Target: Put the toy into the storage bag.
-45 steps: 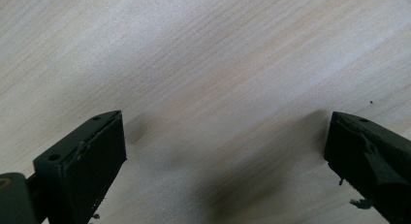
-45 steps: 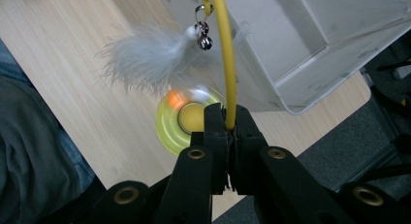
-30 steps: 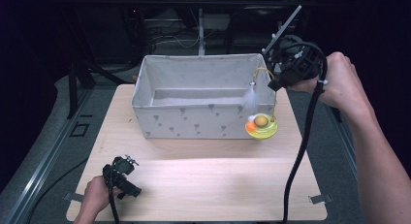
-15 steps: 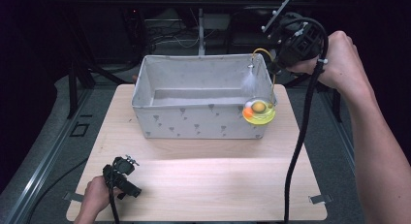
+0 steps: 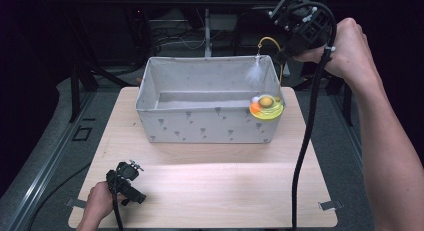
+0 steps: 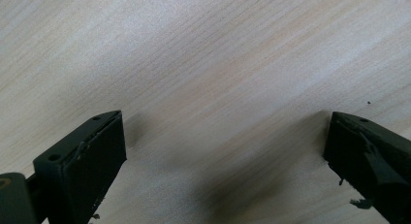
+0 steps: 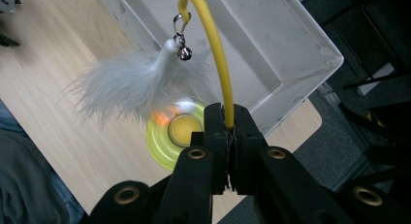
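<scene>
i see the desk (image 5: 210,191) wide and bare along its near edge, so there's room there. the grey fabric bin (image 5: 165,121) fills the far half, its right wall close to the desk's right edge. my right gripper (image 7: 228,136) is clamped on the yellow wire of the cat toy (image 5: 266,108), which hangs over the bin's near right corner; the base could catch the rim, or the thin wire slip. my left gripper (image 6: 223,151) rests open at the near left corner.
</scene>
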Demonstrator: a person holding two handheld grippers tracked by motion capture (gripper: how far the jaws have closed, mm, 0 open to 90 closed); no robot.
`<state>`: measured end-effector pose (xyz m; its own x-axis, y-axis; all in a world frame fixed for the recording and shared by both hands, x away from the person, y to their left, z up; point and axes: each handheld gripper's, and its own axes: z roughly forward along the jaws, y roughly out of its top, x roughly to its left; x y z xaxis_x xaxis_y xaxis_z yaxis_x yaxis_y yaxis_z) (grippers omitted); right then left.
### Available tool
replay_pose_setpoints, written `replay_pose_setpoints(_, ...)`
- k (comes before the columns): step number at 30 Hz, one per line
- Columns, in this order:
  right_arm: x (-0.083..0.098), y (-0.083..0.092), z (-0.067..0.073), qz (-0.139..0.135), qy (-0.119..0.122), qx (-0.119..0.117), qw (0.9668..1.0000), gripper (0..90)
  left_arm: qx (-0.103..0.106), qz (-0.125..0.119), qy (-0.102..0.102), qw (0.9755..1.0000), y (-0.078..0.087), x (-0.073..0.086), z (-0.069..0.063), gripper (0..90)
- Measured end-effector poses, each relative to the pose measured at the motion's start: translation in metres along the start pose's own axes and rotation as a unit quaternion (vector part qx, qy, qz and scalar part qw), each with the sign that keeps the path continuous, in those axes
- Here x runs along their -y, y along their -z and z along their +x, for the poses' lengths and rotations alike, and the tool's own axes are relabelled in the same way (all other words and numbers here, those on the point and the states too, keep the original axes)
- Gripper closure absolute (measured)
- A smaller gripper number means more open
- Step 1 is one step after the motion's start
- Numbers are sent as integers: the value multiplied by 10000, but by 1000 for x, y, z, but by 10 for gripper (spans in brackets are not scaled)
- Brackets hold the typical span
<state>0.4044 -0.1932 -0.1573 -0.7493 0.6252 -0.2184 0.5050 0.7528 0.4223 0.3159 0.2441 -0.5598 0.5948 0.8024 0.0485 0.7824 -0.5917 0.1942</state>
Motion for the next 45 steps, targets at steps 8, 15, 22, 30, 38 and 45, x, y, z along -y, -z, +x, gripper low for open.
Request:
replay_pose_setpoints(8, -8, -1, -4, -41, -26, 78, 10000, 878, 4, -1, -8, 10000, 0, 0, 0, 14)
replay_pose_setpoints(15, -14, -5, -11, -126, -127, 132, 9998, 878, -2, -11, -14, 10000, 0, 0, 1, 14)
replay_pose_setpoints(22, -17, -7, -20, -196, -254, 208, 9993, 878, -23, -37, -19, 10000, 1, 0, 1, 14)
replay_pose_setpoints(30, -19, -18, -33, -227, -409, 262, 9986, 878, -32, -37, -18, 10000, 1, 0, 1, 14)
replay_pose_setpoints(38, -21, -30, -46, -267, -517, 282, 9979, 879, -8, -30, -6, 10000, 1, 0, 2, 14)
replay_pose_setpoints(45, -22, -39, -55, -282, -676, 281, 9969, 878, -3, -30, -6, 10000, 1, 0, 2, 14)
